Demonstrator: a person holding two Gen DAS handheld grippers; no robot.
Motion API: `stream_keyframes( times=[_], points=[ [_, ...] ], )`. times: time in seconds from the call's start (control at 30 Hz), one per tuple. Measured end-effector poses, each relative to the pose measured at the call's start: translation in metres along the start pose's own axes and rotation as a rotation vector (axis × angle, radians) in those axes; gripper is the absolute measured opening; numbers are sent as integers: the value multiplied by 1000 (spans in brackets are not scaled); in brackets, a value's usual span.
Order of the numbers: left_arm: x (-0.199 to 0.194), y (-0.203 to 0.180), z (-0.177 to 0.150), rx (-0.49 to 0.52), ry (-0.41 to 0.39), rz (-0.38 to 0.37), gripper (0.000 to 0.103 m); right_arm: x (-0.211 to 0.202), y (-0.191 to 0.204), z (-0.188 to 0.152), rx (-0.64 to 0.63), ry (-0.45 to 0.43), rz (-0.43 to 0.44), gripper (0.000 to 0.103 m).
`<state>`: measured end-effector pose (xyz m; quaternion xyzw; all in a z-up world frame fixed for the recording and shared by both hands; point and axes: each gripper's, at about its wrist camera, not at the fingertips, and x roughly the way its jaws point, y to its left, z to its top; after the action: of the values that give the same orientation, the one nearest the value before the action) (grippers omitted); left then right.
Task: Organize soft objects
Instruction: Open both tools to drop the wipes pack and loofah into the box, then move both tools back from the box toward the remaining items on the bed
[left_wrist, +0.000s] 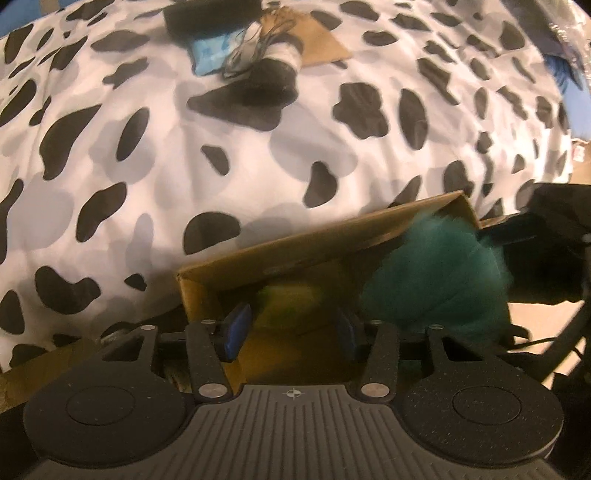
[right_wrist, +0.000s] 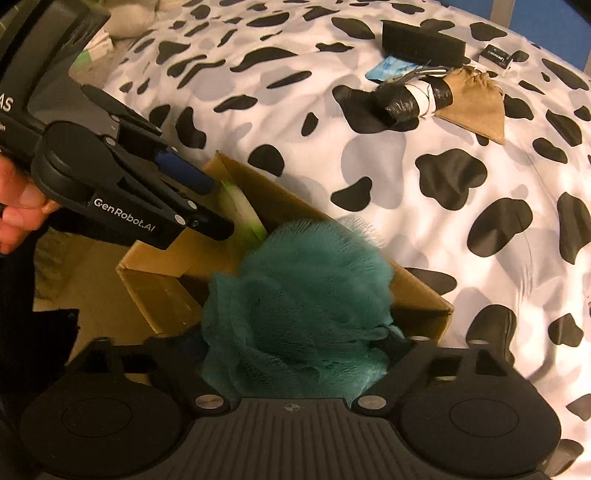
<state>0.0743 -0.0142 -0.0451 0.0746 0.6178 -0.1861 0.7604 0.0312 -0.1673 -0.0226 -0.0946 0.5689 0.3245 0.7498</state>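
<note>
Right wrist view first: I am looking down along my right gripper (right_wrist: 295, 347) at the teal mesh pouf (right_wrist: 299, 306), which is filling the gap between the widely spread tongs. Both pads are hidden under the mesh, so I am judging that the pouf is being let go rather than pinched. It is sitting over the near corner of the cardboard box (right_wrist: 421, 302), half in and bulging above the rim.

At ten o'clock, my left gripper (right_wrist: 207, 206) is dipping into the same box beside a pale green-edged item (right_wrist: 240, 210) leaning against the inside wall. From the left wrist view, those tongs are standing about half apart around a blurred yellow-green soft thing (left_wrist: 291, 302); I cannot tell whether the blue pads (left_wrist: 236, 328) are actually pressing it.

Farther out, at one o'clock on the cow-print bedspread (right_wrist: 443, 229), a black-and-white bundle (right_wrist: 406, 101), a tan pouch (right_wrist: 476, 107), a blue packet (right_wrist: 388, 68) and a black band (right_wrist: 421, 42) are still lying loose.

I am judging the sorting partly done: some pieces boxed, that far cluster left.
</note>
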Motion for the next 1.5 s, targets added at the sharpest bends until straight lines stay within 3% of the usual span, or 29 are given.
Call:
stream_keyframes(
  times=[0.1, 0.13, 0.77, 1.13, 1.5],
  points=[
    [0, 4, 1, -23, -1, 24, 70, -3, -2, 1, 9, -17, -21, 103],
    [-1, 5, 1, -28, -10, 33, 72, -3, -3, 2, 15, -20, -28, 103],
    [-23, 15, 13, -98, -193, 80, 72, -17, -23, 10, 133, -133, -111, 103],
    [-20, 7, 18, -85, -230, 57, 72, -28, -41, 13, 228, -222, -141, 103],
    [-20, 17, 23, -200, -246, -27, 72, -44, -64, 3, 327, -311, -174, 103]
  ],
)
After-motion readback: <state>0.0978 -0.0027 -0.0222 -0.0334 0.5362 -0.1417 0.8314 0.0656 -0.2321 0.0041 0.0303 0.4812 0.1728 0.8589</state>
